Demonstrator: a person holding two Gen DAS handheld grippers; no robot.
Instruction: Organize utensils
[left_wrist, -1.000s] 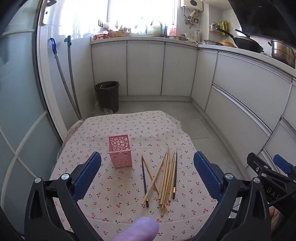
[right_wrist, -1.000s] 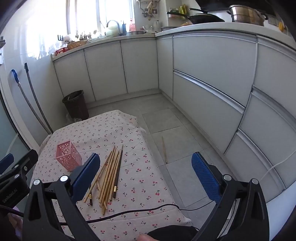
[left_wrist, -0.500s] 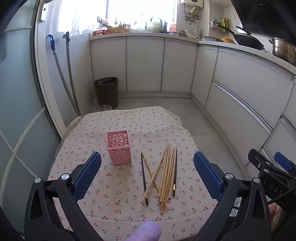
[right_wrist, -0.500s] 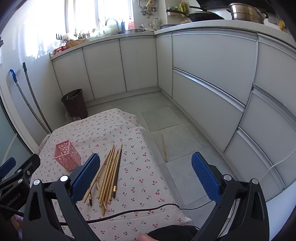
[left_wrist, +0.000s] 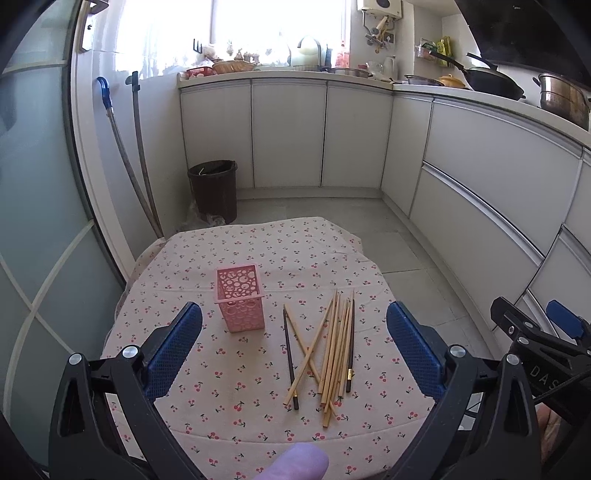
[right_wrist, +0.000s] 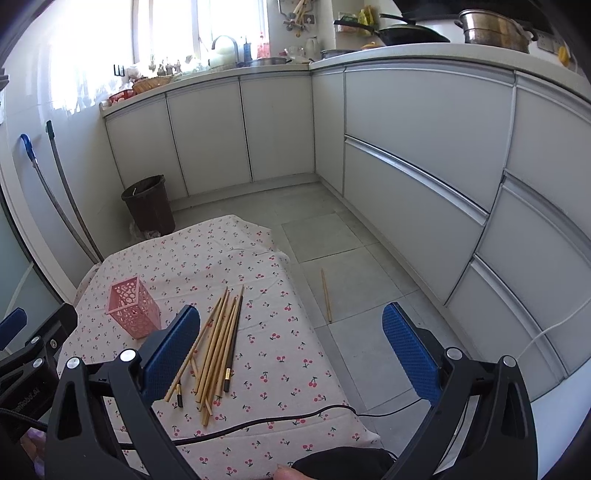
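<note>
A pink perforated holder (left_wrist: 240, 298) stands upright on a table with a cherry-print cloth (left_wrist: 229, 251); it also shows in the right wrist view (right_wrist: 133, 313). A loose pile of several wooden and dark chopsticks (left_wrist: 328, 347) lies to its right, and shows in the right wrist view (right_wrist: 214, 343). My left gripper (left_wrist: 294, 349) is open and empty, held above the near part of the table. My right gripper (right_wrist: 291, 349) is open and empty, above the table's right edge, right of the pile.
One chopstick (right_wrist: 325, 295) lies on the tiled floor right of the table. A dark bin (left_wrist: 214, 190) stands by the cabinets beyond the table. Two mop handles (left_wrist: 138, 155) lean on the left wall. A black cable (right_wrist: 258, 424) crosses the near cloth.
Both grippers have risen and drawn back slightly, so the table, holder and chopsticks sit a little lower and farther in view. Nothing on the table has moved.
</note>
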